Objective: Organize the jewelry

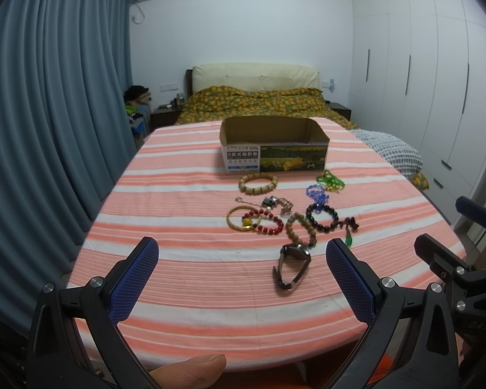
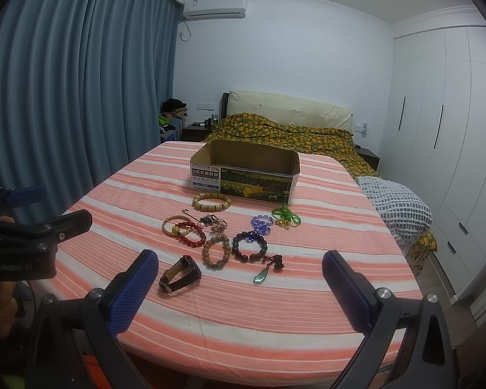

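Several pieces of jewelry lie loose on the striped cloth in front of an open cardboard box (image 1: pixel 273 144) (image 2: pixel 244 175). Nearest me is a dark wristwatch (image 1: pixel 291 265) (image 2: pixel 179 274). Behind it lie a brown bead bracelet (image 1: pixel 299 228) (image 2: pixel 215 250), a dark bead bracelet with a green pendant (image 1: pixel 324 215) (image 2: pixel 249 246), a red bead bracelet (image 1: pixel 264 222) (image 2: pixel 191 233), a tan wooden bracelet (image 1: pixel 258 182) (image 2: pixel 212 201), a blue one (image 2: pixel 260 223) and a green one (image 1: pixel 329 180) (image 2: pixel 286 215). My left gripper (image 1: pixel 241 259) is open and empty over the table's near edge. My right gripper (image 2: pixel 239 270) is open and empty too.
The table (image 1: pixel 184 194) has a pink and white striped cloth. A bed (image 1: pixel 259 100) with a yellow-green cover stands behind it. Blue curtains (image 1: pixel 48 113) hang on the left, white wardrobes (image 1: pixel 437 81) on the right. A checked cloth (image 2: pixel 401 207) lies at the bed's foot.
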The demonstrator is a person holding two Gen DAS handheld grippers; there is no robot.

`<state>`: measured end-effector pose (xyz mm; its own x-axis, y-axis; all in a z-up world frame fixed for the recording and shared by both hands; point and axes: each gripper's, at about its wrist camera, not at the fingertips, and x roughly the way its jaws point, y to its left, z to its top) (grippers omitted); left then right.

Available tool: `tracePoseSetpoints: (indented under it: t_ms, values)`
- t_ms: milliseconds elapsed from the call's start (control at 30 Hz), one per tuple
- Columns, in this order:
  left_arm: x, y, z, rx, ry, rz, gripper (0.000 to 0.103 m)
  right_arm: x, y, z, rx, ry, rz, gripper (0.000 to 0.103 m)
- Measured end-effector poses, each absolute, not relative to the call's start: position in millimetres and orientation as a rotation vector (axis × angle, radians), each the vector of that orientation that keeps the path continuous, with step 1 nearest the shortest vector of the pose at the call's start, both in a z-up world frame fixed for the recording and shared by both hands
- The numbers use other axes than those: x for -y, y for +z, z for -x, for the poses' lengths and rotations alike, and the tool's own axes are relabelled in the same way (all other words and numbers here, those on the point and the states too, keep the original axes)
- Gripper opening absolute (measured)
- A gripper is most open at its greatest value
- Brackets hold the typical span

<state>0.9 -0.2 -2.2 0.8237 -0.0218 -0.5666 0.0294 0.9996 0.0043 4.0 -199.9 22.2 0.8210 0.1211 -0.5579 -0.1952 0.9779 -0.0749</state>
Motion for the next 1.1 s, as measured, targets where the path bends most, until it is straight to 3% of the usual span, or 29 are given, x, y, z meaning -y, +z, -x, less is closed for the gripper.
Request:
tracePoseSetpoints:
  t_ms: [1100]
  values:
    - [3.0,-1.6,-1.3,-0.605,-0.031,-0.015,0.103,200.2,22.0,-3.4,-0.579,0.168,0.129,0.103]
